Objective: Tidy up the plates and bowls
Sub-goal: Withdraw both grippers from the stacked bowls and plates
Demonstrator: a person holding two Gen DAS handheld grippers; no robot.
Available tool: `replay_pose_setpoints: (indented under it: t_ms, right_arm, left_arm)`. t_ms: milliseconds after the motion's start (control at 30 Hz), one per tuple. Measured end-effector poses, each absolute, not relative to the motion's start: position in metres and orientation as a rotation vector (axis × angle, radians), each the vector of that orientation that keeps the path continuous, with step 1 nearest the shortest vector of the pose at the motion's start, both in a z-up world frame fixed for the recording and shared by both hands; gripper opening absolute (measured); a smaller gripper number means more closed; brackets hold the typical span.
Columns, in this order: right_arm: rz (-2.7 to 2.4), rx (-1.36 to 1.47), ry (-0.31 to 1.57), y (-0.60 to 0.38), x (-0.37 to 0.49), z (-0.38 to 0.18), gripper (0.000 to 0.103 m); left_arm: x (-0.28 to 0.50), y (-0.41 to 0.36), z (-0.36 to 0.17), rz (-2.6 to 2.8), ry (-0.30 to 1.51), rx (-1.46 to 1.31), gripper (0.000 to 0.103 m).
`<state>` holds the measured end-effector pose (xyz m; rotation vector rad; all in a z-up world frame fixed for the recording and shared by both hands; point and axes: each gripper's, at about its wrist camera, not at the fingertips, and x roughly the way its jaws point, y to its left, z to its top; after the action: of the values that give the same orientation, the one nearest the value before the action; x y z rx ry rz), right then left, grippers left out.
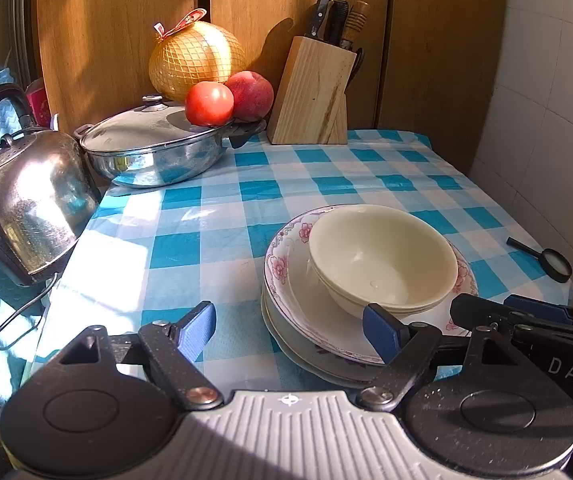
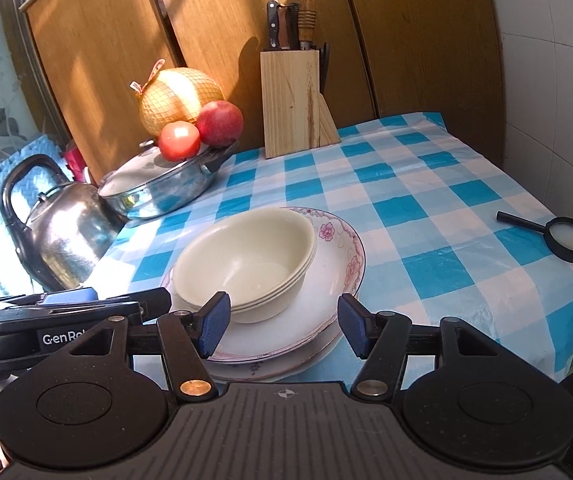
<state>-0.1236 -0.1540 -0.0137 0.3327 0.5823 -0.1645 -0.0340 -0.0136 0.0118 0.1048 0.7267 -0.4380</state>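
Both grippers are near the front edge of the worktop [image 1: 326, 168], which carries a blue-and-white checked cloth. The left gripper [image 1: 290, 332] has its jaws spread wide and holds nothing; its right finger overlaps the near rim of the plates in its own view, contact cannot be told. The right gripper [image 2: 282, 326] is likewise spread and empty, its jaws straddling the near rim of the stack. Task items: cream bowls [image 1: 382, 260], nested, three rims countable in the right view, sitting inside a flower-pattern plate [image 1: 286, 268], which rests on at least one more plate [image 2: 262, 372] below. In the left view the stack lies at about 2 o'clock from the gripper; in the right view at 12 o'clock, just ahead. Judgement: stacking looks largely done; the step in hand is likely squaring up or moving the stack. To do it well: the bowls sit off-centre on the plate, toward 11 o'clock in the right view, so nudge them by the rim, slowly, with one gripper steadying the plate edge. If lifting, grip the plate rims from opposite sides and keep level; glazed ware will likely slip. Other items: kettle [image 1: 30, 204] at 9 o'clock, lidded pan [image 1: 154, 148] with fruit at 11 o'clock, knife block [image 1: 310, 92] at 12 o'clock, magnifying glass [image 2: 558, 236] at 2 o'clock, all well apart from the stack.
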Motion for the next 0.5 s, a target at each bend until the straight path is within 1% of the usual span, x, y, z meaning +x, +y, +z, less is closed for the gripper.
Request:
replay_pose_setpoints:
  t_ms: [33, 133, 367, 500]
  right_arm:
    - [-0.168, 0.336, 0.580, -0.1547, -0.1256, -0.0139, 0.067]
    - [-0.179, 0.342, 0.579, -0.1562, -0.1297, -0.0150, 0.067]
    - [-0.197, 0.348, 0.580, -0.1578, -0.1325, -0.0166, 0.068]
    - [-0.196, 0.340, 0.586, -0.1560, -0.1329, -0.0180, 0.068]
  left_arm:
    - [-0.0342, -0.0133, 0.0114, -0.447, 0.731, 0.100, 0.080]
    - [-0.0369, -0.0137, 0.0109, -0.450, 0.725, 0.107, 0.086]
    - [-0.0379, -0.0109, 0.0079, -0.442, 0.739, 0.100, 0.088]
    - [-0.0381, -0.0100, 0.0066, -0.426, 0.739, 0.100, 0.091]
